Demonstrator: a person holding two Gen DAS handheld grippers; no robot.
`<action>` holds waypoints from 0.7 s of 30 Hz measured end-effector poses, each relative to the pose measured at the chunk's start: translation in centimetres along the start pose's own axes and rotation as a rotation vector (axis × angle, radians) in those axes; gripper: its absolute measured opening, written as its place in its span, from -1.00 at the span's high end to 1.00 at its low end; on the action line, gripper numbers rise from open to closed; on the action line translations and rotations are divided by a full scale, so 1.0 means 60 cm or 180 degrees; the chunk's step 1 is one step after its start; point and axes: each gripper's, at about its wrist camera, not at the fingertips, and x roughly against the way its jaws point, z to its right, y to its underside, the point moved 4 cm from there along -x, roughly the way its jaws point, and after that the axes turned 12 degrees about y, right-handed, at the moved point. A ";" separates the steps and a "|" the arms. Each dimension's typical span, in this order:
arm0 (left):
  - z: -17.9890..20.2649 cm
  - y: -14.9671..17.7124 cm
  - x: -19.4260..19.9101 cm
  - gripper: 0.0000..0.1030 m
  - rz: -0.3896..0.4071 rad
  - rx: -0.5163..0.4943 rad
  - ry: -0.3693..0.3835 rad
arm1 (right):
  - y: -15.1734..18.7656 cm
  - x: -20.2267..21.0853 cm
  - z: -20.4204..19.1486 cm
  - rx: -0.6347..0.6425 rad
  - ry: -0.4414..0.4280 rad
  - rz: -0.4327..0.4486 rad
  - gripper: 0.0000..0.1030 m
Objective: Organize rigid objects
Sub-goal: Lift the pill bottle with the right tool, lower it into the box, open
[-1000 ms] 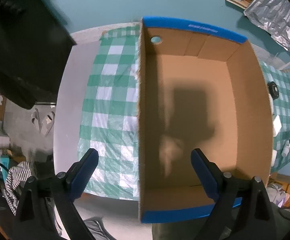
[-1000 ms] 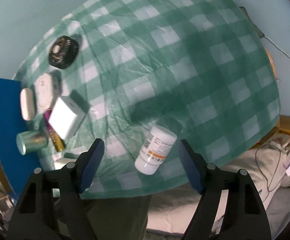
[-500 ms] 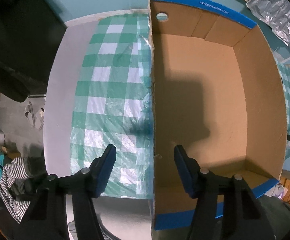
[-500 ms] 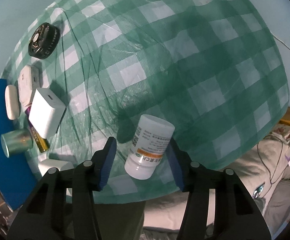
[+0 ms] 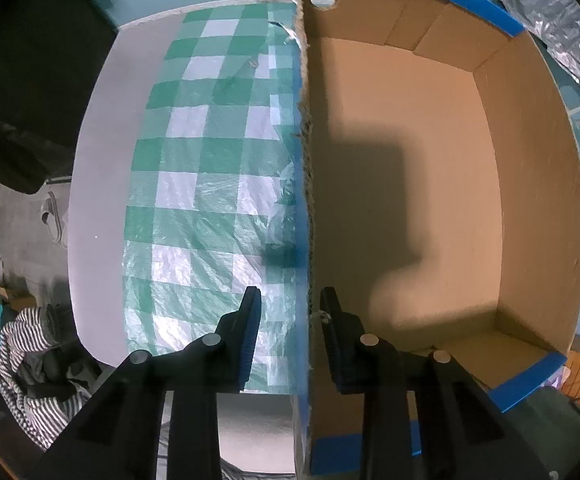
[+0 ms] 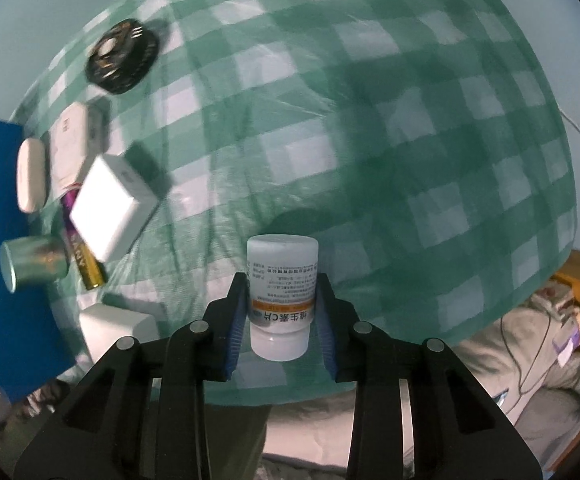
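Right gripper [image 6: 280, 316] jaws have just been closing and now clamp the white pill bottle [image 6: 280, 296] by its label, low near the cap end, on the checked cloth near the desk edge. Left gripper [image 5: 285, 312] has also been closing, jaws straddling the near wall of the empty cardboard box [image 5: 530, 184]; the inner pad looks on the wall, the outer one shows a gap, so not clamped yet. Remaining clutter sits left: white charger [image 6: 109, 208], battery [image 6: 83, 264], green metal can [image 6: 33, 264], black round disc [image 6: 121, 56]. Risks: the round bottle may twist or slip out on lift; the thin, frayed wall may buckle or the box tip if pulled.
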 end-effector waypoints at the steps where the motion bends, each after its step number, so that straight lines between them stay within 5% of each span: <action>1: 0.002 0.001 0.000 0.41 -0.0007 -0.0004 0.0008 | 0.001 0.004 -0.006 0.0048 0.0003 0.0019 0.38; 21: -0.003 0.005 -0.005 0.44 -0.0040 -0.0004 0.0090 | -0.045 0.127 -0.170 0.0835 -0.0116 0.0307 0.38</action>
